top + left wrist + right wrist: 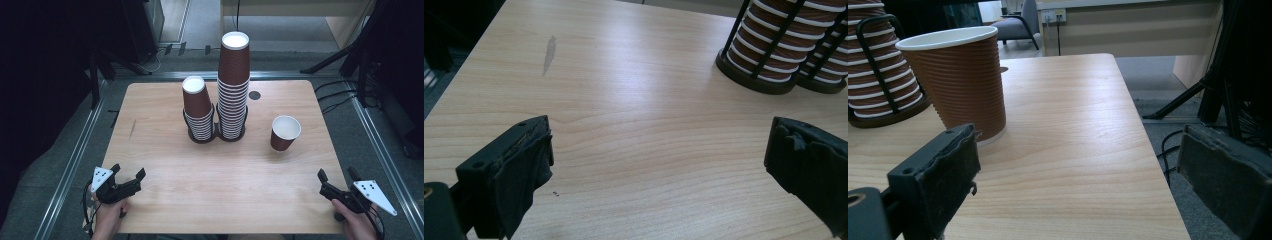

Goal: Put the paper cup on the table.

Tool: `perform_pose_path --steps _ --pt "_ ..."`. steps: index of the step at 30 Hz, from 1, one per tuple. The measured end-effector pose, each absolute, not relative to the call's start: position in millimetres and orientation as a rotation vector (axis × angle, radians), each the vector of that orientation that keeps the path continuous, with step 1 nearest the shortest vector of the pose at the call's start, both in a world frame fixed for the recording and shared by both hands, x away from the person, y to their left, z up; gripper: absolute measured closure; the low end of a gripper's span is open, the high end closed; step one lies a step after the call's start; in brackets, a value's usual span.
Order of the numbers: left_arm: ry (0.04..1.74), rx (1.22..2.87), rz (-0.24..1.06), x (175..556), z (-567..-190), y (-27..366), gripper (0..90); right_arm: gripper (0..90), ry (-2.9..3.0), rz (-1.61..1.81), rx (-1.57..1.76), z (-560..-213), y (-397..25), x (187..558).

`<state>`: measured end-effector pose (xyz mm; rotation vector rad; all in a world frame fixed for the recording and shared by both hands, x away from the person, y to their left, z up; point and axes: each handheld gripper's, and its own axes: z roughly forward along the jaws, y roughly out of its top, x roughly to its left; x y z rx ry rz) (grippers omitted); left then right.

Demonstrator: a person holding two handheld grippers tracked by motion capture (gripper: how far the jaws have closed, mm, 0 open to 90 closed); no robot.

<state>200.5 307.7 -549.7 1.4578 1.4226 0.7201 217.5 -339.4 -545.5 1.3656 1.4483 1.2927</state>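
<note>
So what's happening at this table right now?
A person holds a tool in each hand at the near table edge. The left tool and right tool are both open and empty. A single paper cup stands upright ahead of the right tool, beside two cup stacks in a black wire holder.

A pale wood tabletop (165, 165) with rounded corners stands on grey floor (197, 20), with metal rails (75, 160) running along the floor at its left, right and far sides. Beyond the far edge lie dark stand legs (330, 61), black cables (340, 97) and a light wooden cabinet (300, 7), while the room's left and right sides fall into deep shadow. In the right gripper view a grey chair (1023, 25) stands in the distance by a beige panel (1133, 30) with wall sockets (1054, 15).
</note>
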Motion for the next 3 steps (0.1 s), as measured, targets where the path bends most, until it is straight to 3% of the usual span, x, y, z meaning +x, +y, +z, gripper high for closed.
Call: perform_pose_path --steps 3 --pt "1.424 1.457 0.720 200.9 -549.7 307.7 0.0 3.7 1.450 1.292 1.367 -545.8 -337.9 218.1"
